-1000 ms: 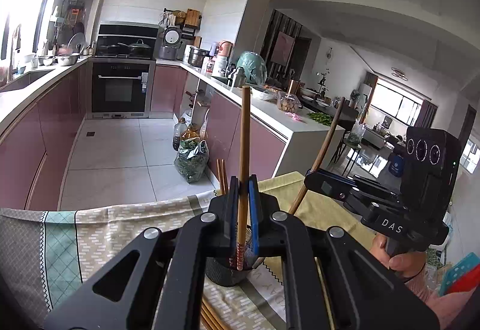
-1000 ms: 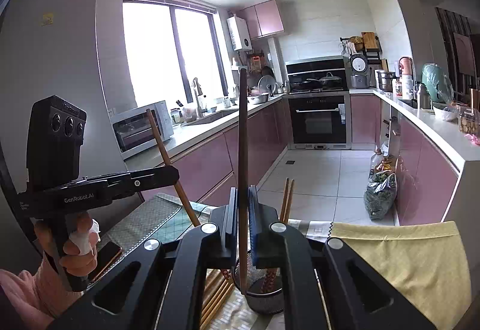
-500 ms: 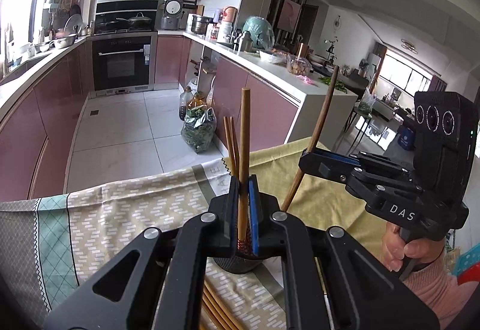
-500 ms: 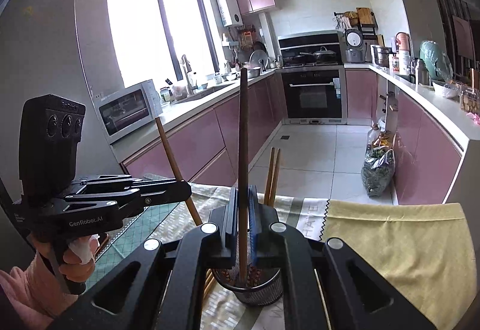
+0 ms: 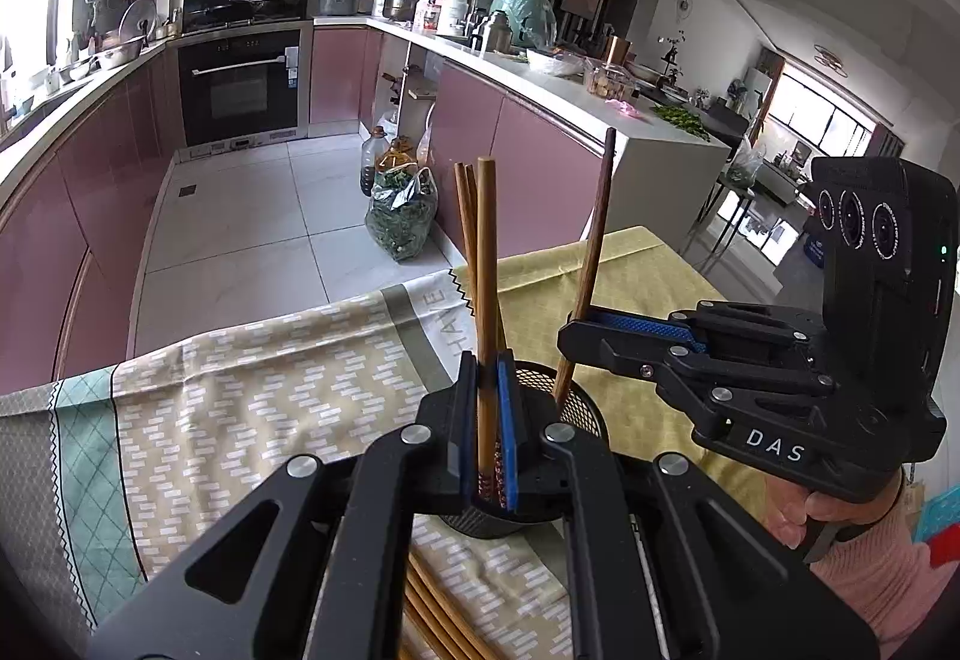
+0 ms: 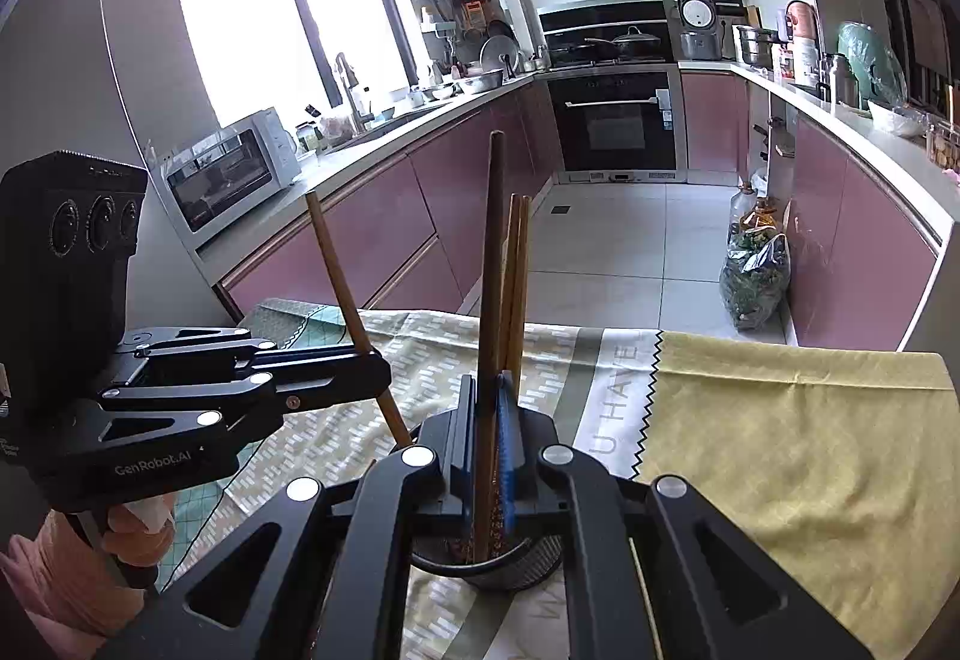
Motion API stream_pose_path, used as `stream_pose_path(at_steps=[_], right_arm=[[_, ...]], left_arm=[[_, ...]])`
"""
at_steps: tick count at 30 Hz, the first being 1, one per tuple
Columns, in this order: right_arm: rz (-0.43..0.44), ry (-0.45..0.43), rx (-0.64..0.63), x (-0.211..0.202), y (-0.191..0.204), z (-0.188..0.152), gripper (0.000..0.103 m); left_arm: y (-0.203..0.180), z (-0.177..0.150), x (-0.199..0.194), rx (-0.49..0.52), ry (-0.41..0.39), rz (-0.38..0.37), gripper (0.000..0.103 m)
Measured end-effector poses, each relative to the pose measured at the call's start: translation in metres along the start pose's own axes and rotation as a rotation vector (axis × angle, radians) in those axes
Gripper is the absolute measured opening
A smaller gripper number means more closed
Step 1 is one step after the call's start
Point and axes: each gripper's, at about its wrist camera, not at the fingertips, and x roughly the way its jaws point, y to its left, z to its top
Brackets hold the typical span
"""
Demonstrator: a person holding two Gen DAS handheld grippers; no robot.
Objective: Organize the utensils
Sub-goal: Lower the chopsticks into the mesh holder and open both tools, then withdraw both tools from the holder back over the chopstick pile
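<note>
You held one chopstick in each gripper over mesh cup [image 5: 543, 408] on bench. Left gripper [image 5: 487, 420] fingers pinched light chopstick [image 5: 486, 270]; right gripper [image 6: 487, 444] fingers pinched dark chopstick [image 6: 493, 264]. Tips inside cup. Next, likely: let go, pull up.

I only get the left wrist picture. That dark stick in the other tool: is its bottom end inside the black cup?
Observer: Yes. In the right wrist view the dark chopstick, clamped in the right gripper, has its patterned end below the rim of the mesh cup.
Visitor: What's off to my left?
Observer: A white microwave on the counter, beside a big window.
Visitor: Who holds my tool?
Observer: A hand in a pink sleeve grips the handle of the left gripper, whose jaws clamp the light chopstick.
</note>
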Motion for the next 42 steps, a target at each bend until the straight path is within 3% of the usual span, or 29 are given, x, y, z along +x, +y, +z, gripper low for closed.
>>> stream_pose_path(at_steps=[6,9,10,12,24,32,42], right_arm=[[-0.003,0.0,0.019,0.006,-0.003,0.0,0.009],[-0.011,-0.008,0.022,0.004,-0.004,0.0,0.01],[-0.01,-0.01,0.025,0.004,-0.004,0.0,0.01],[-0.011,-0.015,0.028,0.002,-0.005,-0.003,0.014],[0.028,-0.062,-0.065,-0.033,0.031,-0.037,0.036],[0.131,0.054,-0.081,-0.013,0.058,-0.073,0.037],[0.088,0.207,-0.041,0.026,0.067,-0.12,0.037]], left_arm=[[0.004,0.002,0.013,-0.012,0.015,0.013,0.008],[0.004,-0.001,0.012,-0.02,0.013,0.023,0.016],[0.005,-0.003,0.01,-0.022,0.007,0.031,0.024],[0.008,-0.007,0.004,-0.027,-0.017,0.054,0.031],[0.022,-0.054,-0.056,-0.047,-0.158,0.178,0.049],[0.036,-0.103,-0.057,-0.041,-0.078,0.241,0.049],[0.058,-0.166,-0.03,-0.109,0.067,0.279,0.049]])
